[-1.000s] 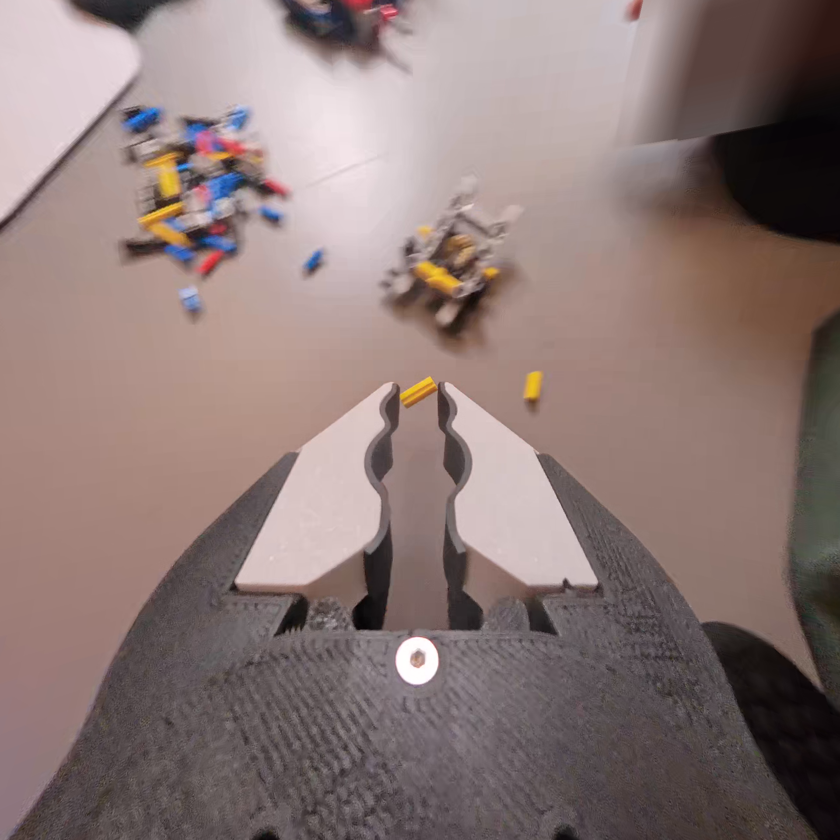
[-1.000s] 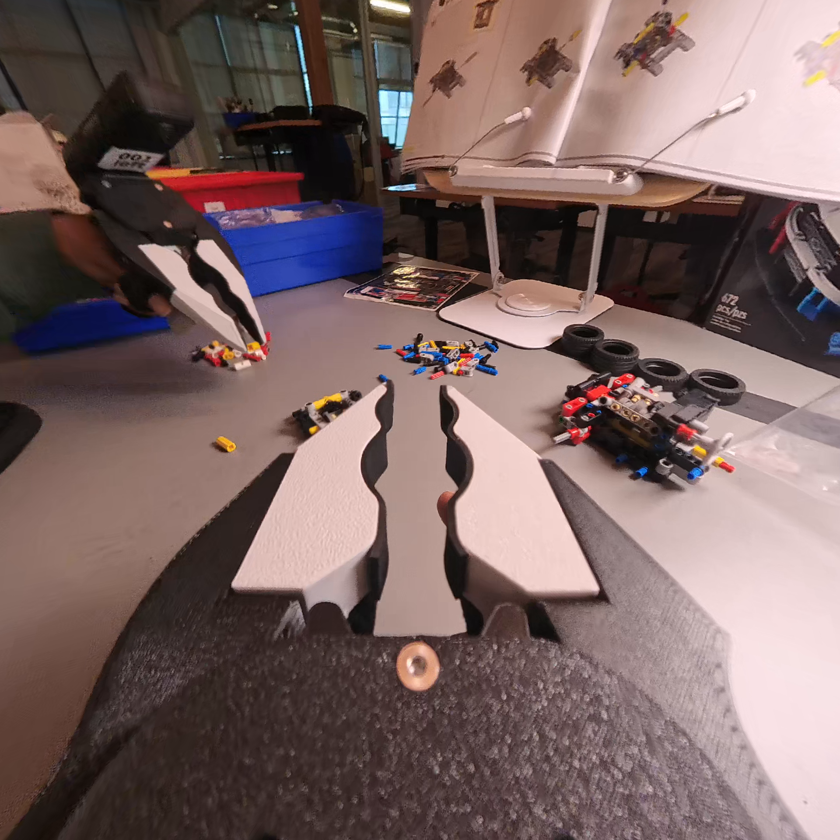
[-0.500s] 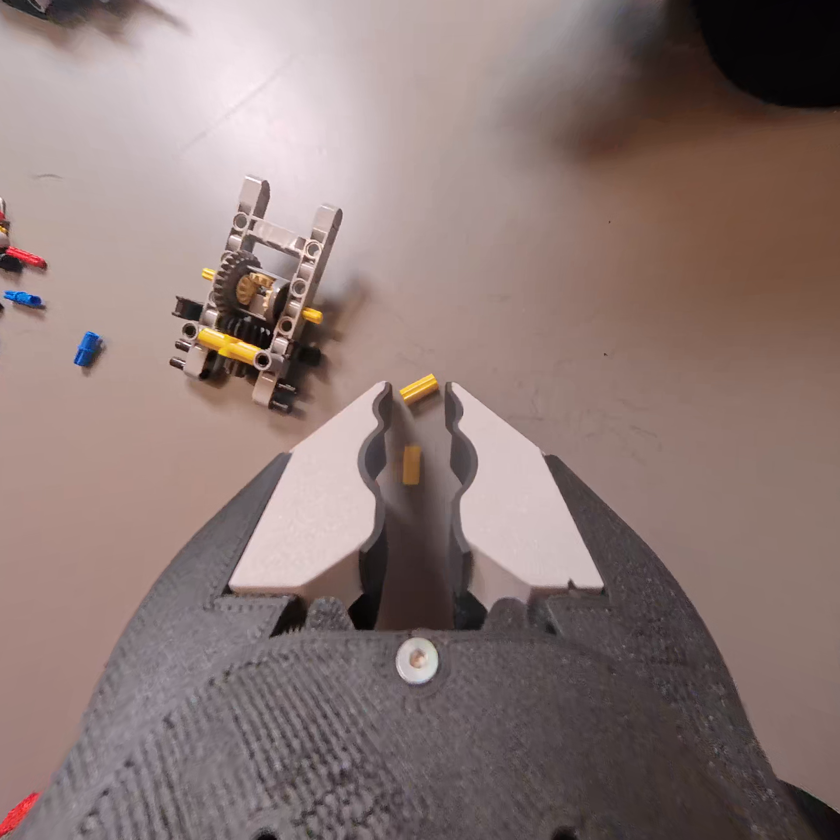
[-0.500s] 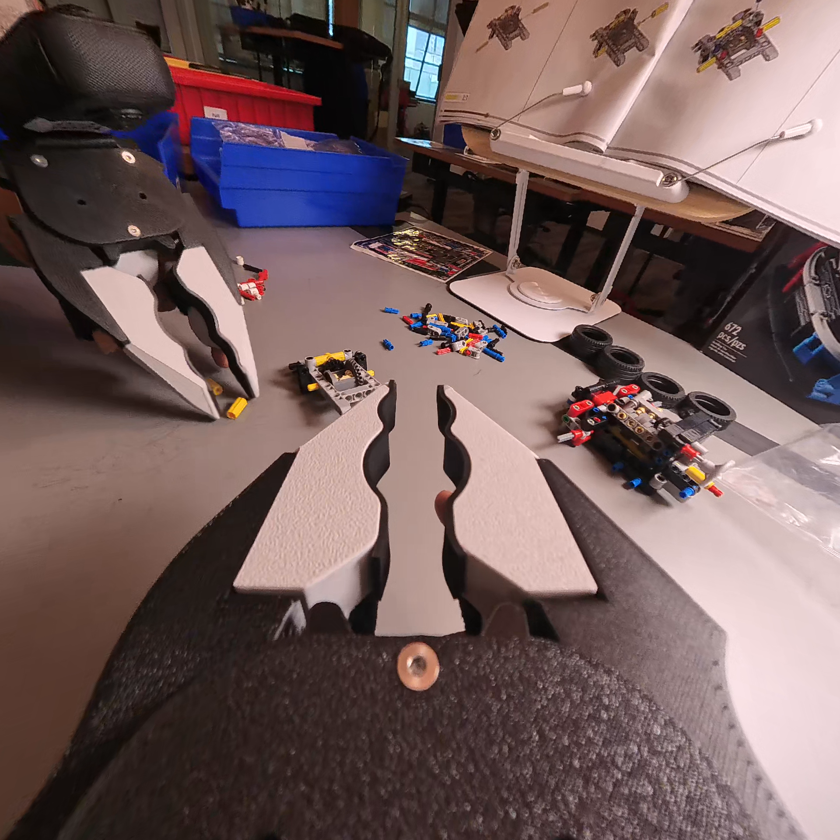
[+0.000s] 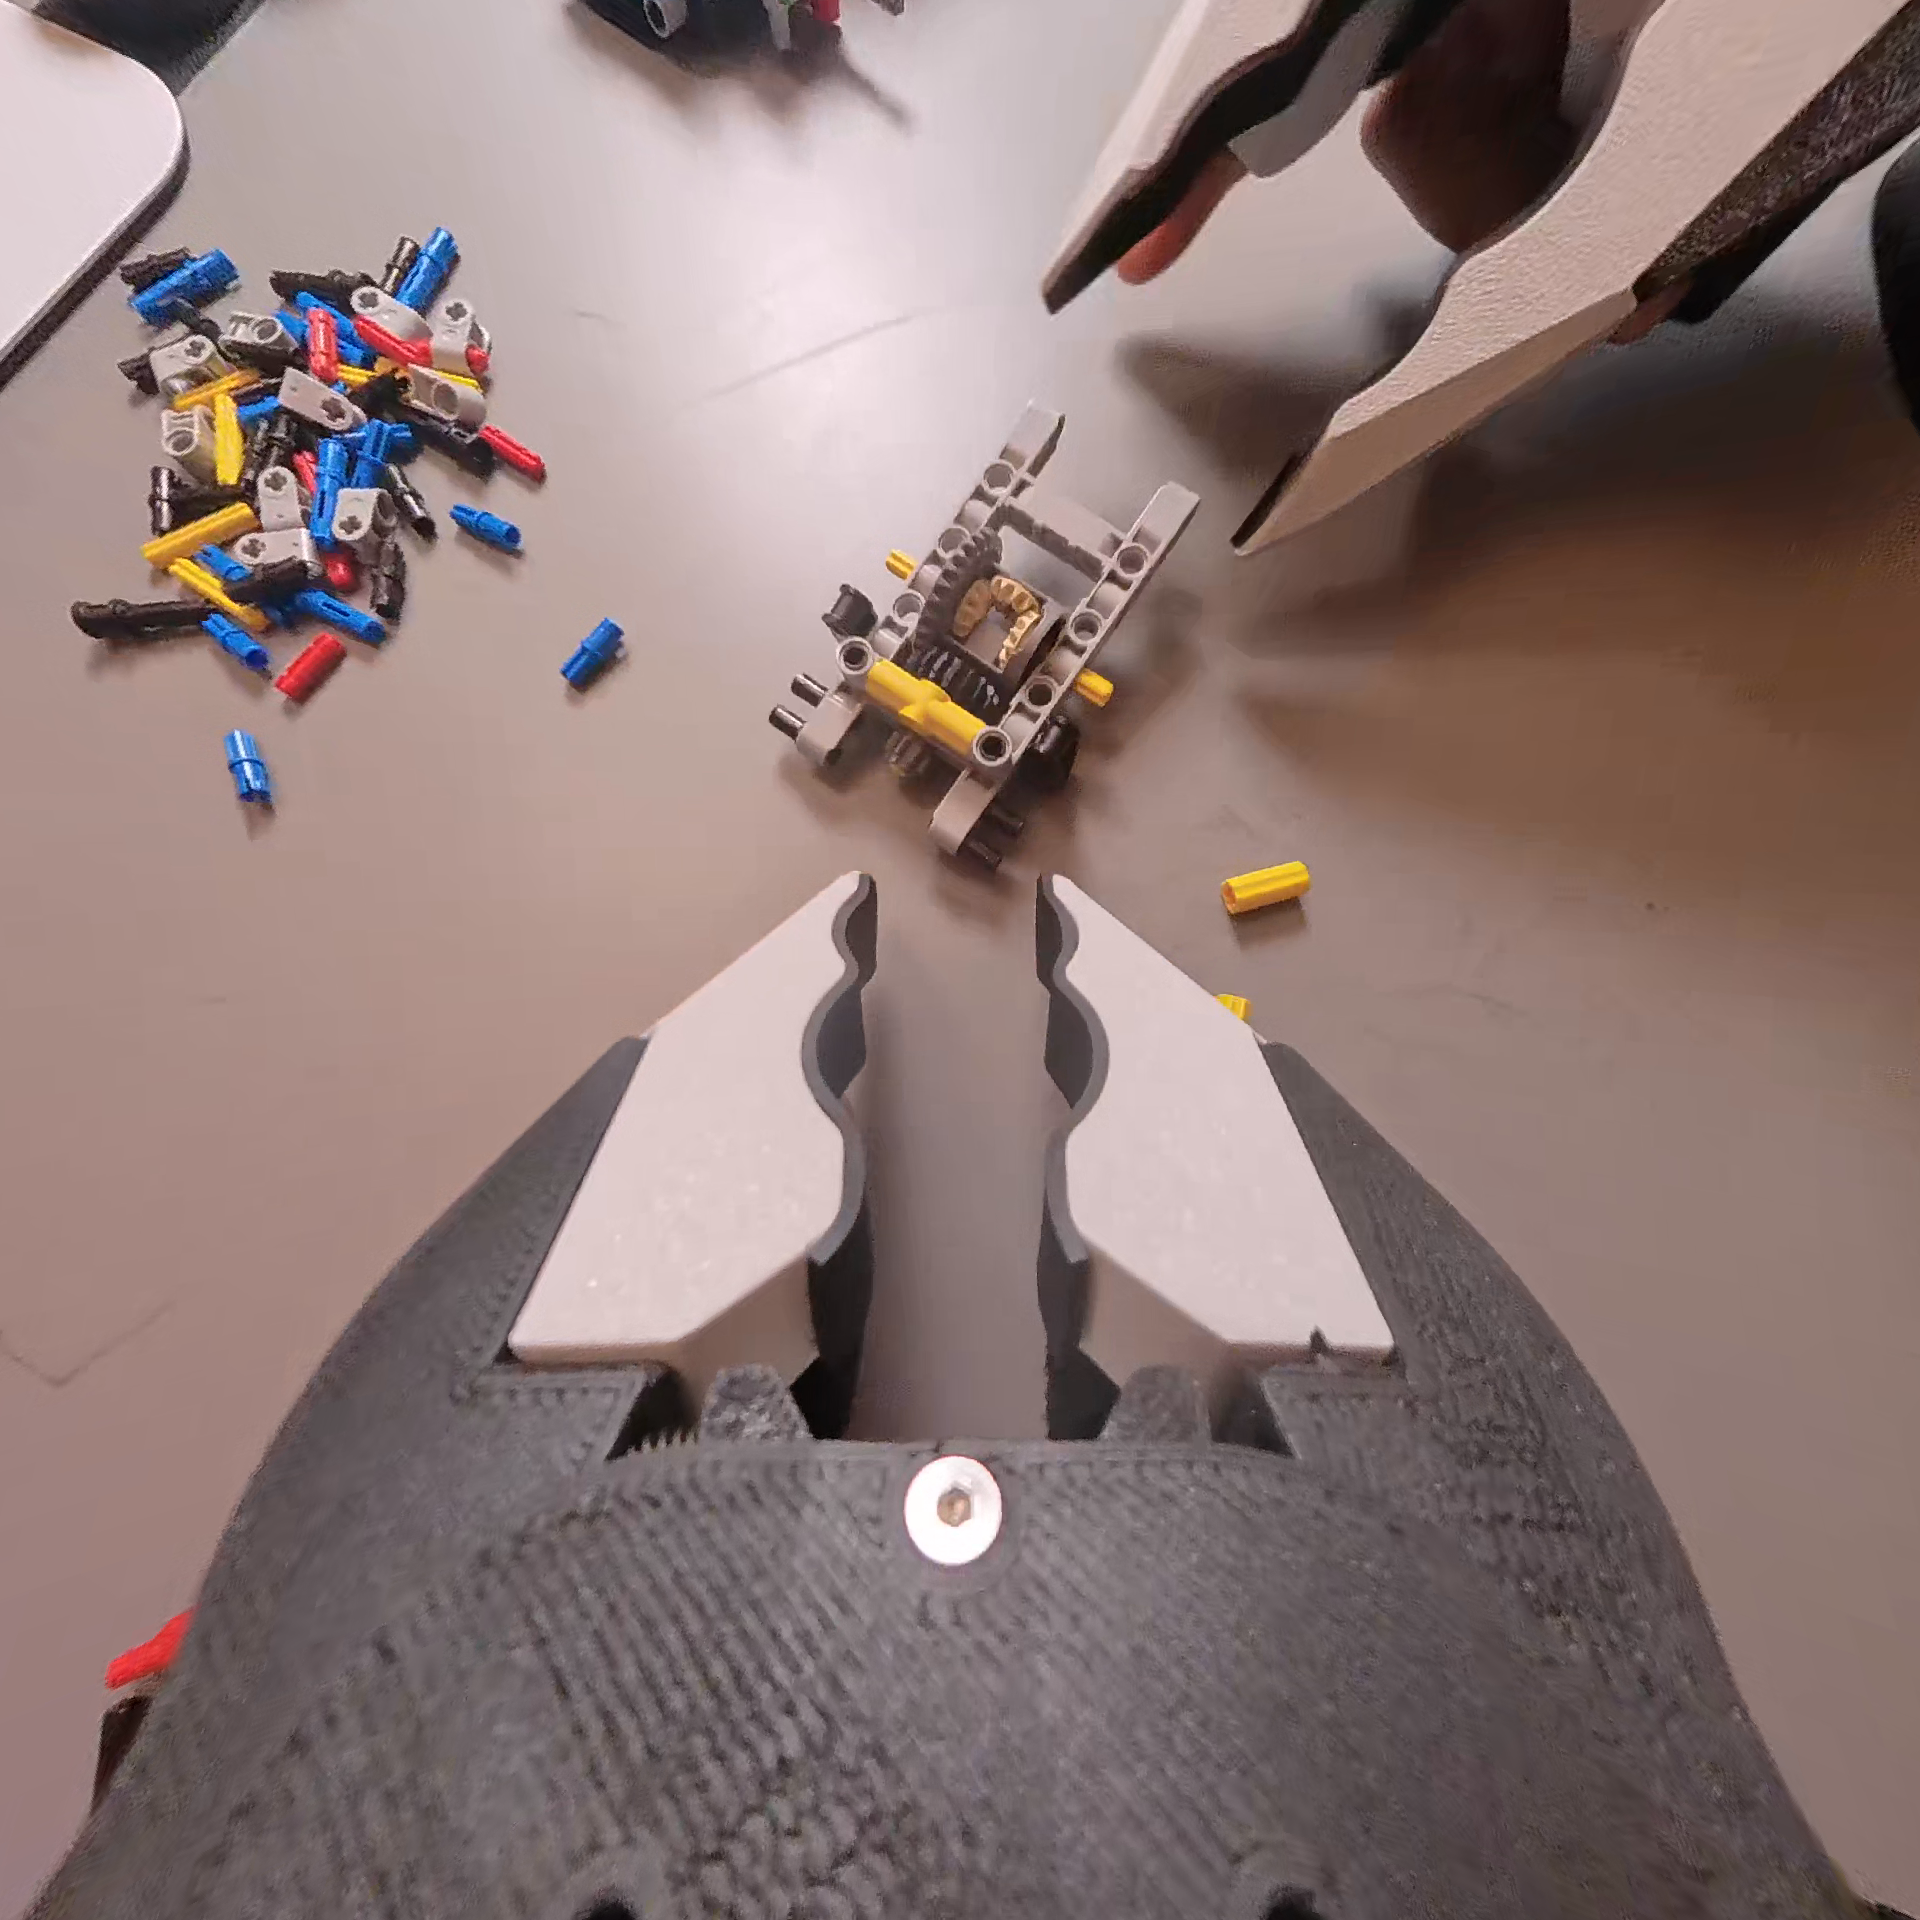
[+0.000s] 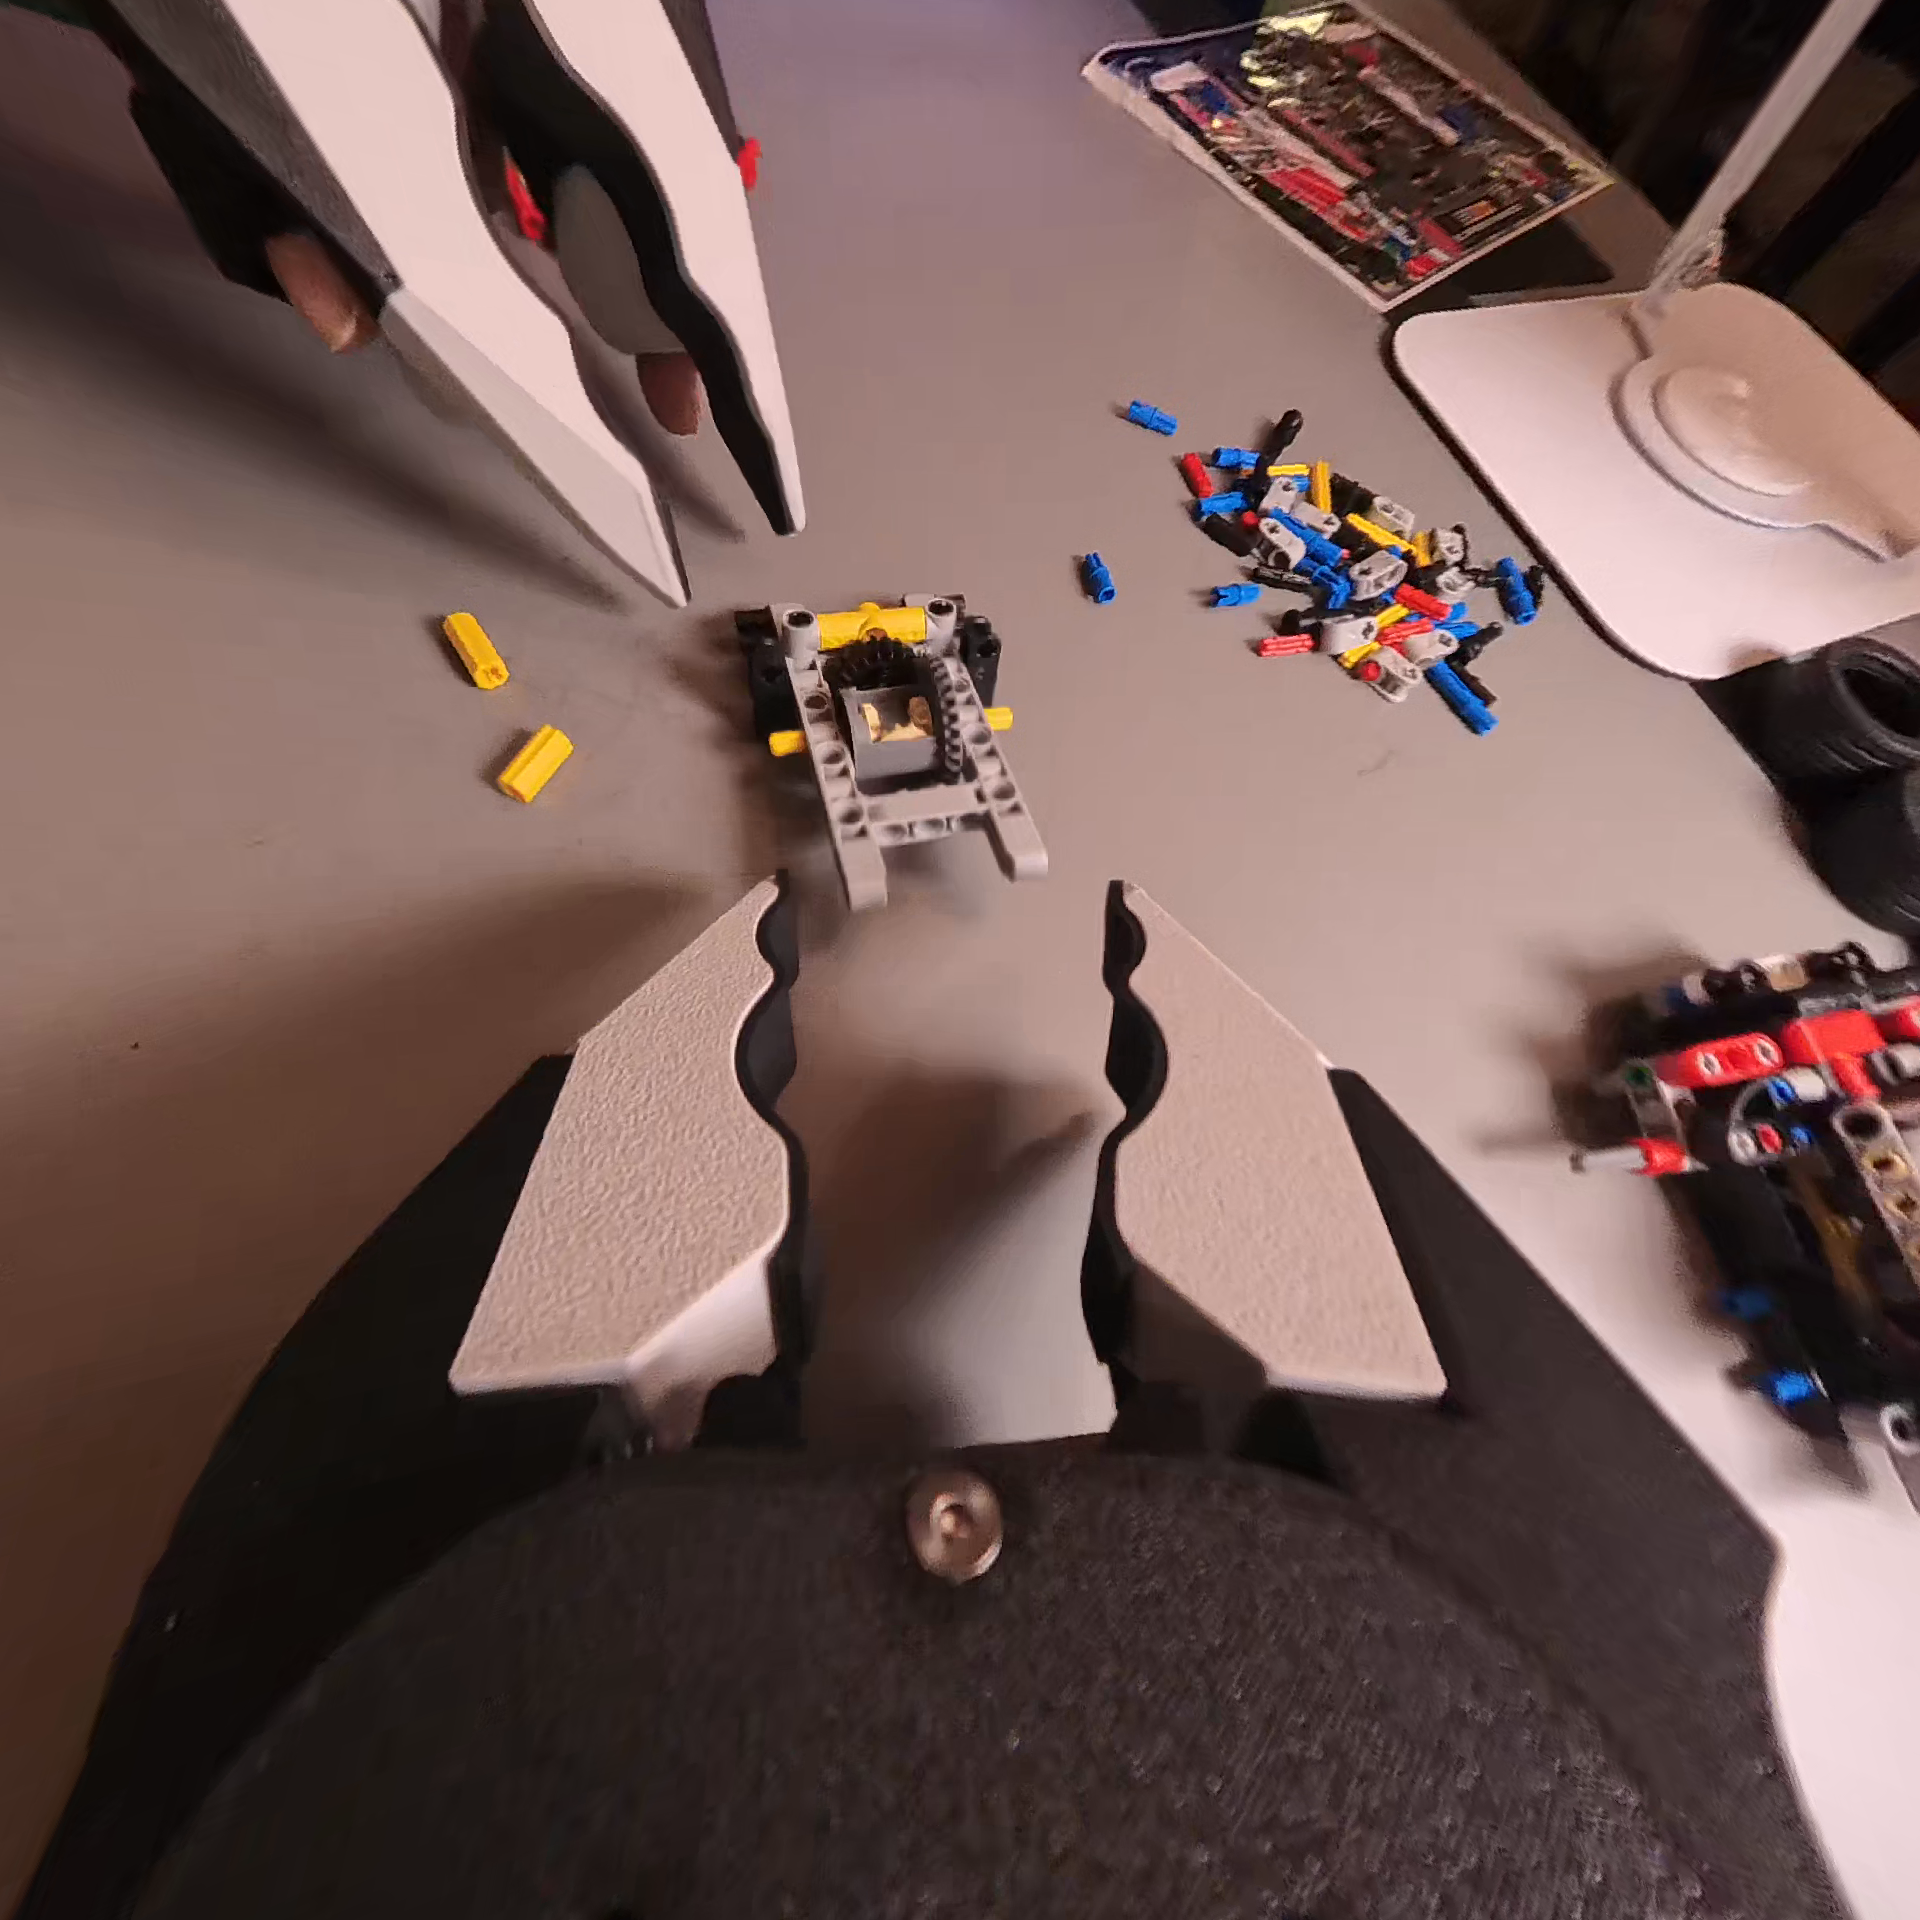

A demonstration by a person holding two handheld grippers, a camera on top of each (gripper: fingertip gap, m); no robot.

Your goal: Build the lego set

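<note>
Both the left tool (image 5: 954, 883) and right tool (image 6: 945, 888) stand apart and empty, the small grey-and-yellow geared lego frame (image 6: 894, 727) unfinished on the grey desk (image 6: 1195, 935) between their tips, with loose multicoloured pins (image 6: 1351, 582) unused beyond.

**Around the build: desk, stand, booklet**

A plain grey desk (image 6: 260, 987) carries everything. At its far right edge sits the white base (image 6: 1662, 468) of a stand, flat, with rounded corners and a raised round disc on top; a corner of that base (image 5: 73, 177) also shows at the upper left in the left wrist view. Beyond the base a printed booklet (image 6: 1351, 145) with a colourful cover lies flat on the desk, well apart from the base.
</note>
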